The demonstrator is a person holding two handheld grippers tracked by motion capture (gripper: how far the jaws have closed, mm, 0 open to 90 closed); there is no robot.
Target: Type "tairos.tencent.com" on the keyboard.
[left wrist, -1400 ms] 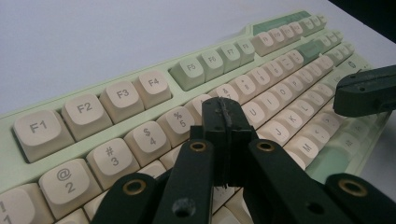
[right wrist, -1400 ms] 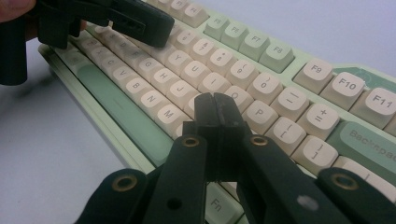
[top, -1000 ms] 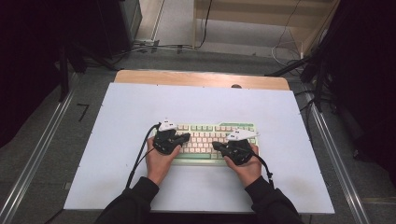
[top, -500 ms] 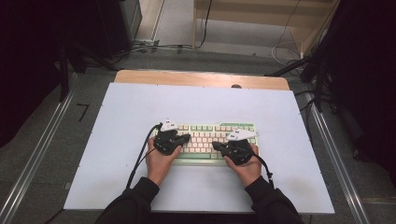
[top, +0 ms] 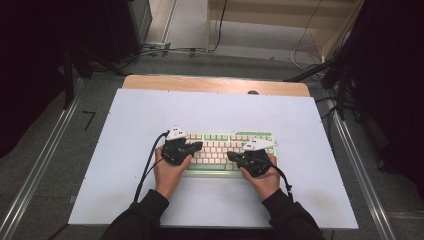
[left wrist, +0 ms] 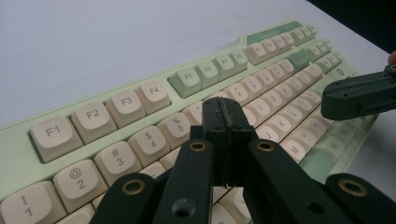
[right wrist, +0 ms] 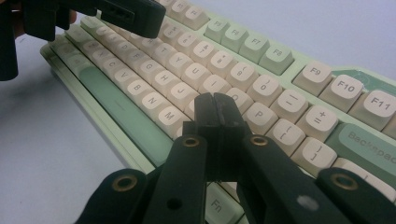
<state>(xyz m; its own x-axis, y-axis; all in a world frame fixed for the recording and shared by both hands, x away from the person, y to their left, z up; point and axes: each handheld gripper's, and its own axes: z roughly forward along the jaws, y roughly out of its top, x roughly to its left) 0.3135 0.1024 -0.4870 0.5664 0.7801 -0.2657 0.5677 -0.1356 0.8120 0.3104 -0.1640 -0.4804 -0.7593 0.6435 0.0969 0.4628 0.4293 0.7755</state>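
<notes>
Both grippers are over the keyboard (top: 227, 151), which lies square on the white desk (top: 300, 120), a little toward the near edge and roughly centred. The left gripper (top: 198, 145) sits above the keyboard's left end, jaws clenched tight together with nothing between them; in the left gripper view its closed tip (left wrist: 223, 122) hangs just over the number row near the 5 and 6 keys, and whether it touches a key I cannot tell. The right gripper (top: 232, 156) hovers over the right half, jaws likewise pressed shut and empty; in the right gripper view its tip (right wrist: 216, 112) is poised above the letters beside the M and P keys. The two tips point inward toward each other, near but apart.
</notes>
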